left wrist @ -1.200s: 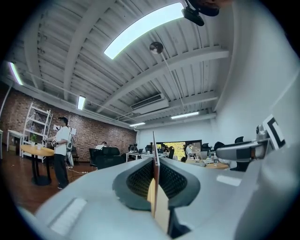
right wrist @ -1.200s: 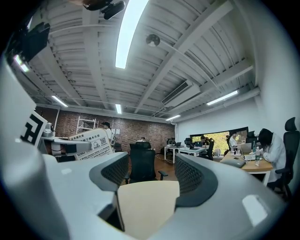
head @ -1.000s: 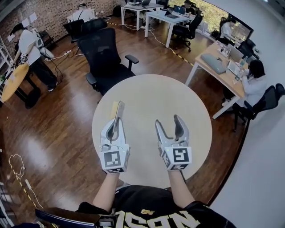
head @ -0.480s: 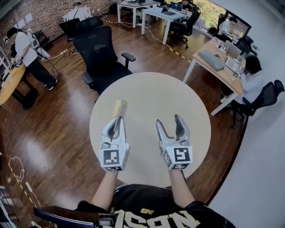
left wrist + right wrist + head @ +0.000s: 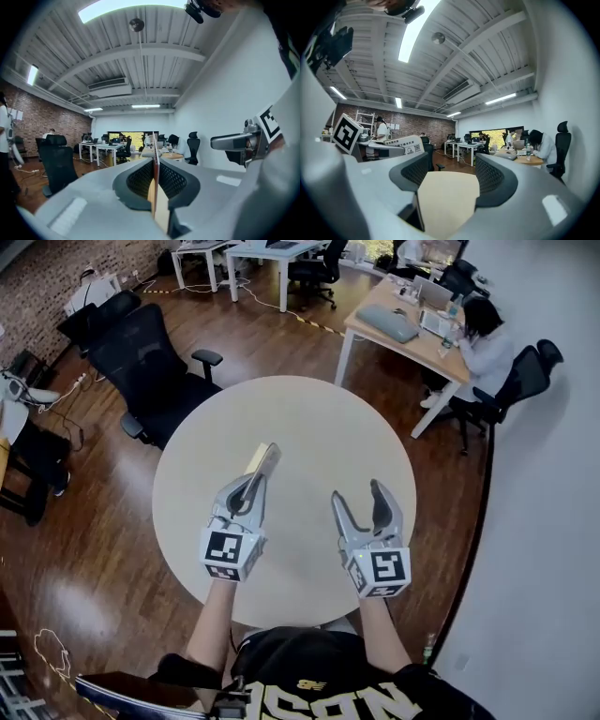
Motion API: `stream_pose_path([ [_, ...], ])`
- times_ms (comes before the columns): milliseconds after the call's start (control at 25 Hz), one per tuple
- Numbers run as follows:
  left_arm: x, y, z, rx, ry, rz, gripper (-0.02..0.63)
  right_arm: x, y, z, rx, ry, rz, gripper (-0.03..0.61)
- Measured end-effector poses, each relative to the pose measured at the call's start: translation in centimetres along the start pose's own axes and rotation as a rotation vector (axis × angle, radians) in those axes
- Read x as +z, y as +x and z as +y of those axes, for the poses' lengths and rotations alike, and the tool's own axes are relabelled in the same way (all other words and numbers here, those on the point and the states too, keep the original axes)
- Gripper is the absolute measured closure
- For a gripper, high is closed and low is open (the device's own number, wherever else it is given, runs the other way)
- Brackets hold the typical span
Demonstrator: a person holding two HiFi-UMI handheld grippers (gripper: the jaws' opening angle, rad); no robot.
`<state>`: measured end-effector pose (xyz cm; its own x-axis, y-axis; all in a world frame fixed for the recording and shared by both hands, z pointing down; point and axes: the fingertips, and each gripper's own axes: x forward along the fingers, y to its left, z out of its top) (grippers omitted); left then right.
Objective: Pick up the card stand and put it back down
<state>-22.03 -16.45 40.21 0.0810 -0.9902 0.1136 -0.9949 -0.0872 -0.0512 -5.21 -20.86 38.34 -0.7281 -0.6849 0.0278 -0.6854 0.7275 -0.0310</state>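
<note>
Since the left gripper (image 5: pixel 246 505) is already closed hard on the stand (image 5: pixel 263 463), handling is mostly about not letting it twist. Stand reads as a thin flat panel: edge-on in the left gripper view it's a single line between the jaws, and the right gripper view shows a printed face with a QR square. My guess is light, stiff and smooth-faced, so slippery under a pinch and prone to pivoting if held near one end. It's probably plastic or card, so it would crack or crease rather than flex. Best hold is what it has now: jaws flat on the two broad faces, not the edges, and deep enough that the panel can't swing. Position: stand sits right between the left jaws, rear part buried in the grip, front part sticking out ahead of the tips. It looks lifted clear of the table (image 5: pixel 309 413), which lies below both grippers, but from above I can't rule out a corner touching. Right gripper (image 5: pixel 359 495) is beside the left one, on its right, jaws wide apart with nothing in them, only bare tabletop showing through the gap. Stand is well apart from it, off to its left. For the set-down I'd want the stand's foot, which I can't make out here, level with the table before the jaws let go, else it tips.
</note>
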Motion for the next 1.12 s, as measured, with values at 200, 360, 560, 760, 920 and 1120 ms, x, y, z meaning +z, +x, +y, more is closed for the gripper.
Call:
stream_pose_path([
  [200,-2.1,6.5,-5.8,-0.244,0.015,0.044,0.598,-2.8,-3.2,-5.1,-0.112,0.032,0.051,0.268],
  [360,-3.5,10.8,-11.8,-0.439,-0.023,0.061,0.598,-5.5,-6.0,-8.9,-0.17,0.056,0.102,0.268],
  [560,-5.7,15.2,-19.1,-0.686,-0.053,0.102,0.598,-8.2,-8.9,-11.8,-0.214,0.09,0.157,0.269],
  [760,-9.3,19.3,-25.3,-0.93,-0.046,0.169,0.598,-10.4,-10.9,-14.3,-0.243,0.142,0.168,0.269],
  [920,-12.6,22.5,-30.5,-1.052,0.009,0.233,0.598,-12.3,-13.1,-17.9,-0.302,0.171,0.164,0.268],
  [1120,-18.3,25.1,-35.3,-1.227,0.068,0.327,0.598,-15.7,-14.7,-21.7,-0.359,0.199,0.154,0.268],
])
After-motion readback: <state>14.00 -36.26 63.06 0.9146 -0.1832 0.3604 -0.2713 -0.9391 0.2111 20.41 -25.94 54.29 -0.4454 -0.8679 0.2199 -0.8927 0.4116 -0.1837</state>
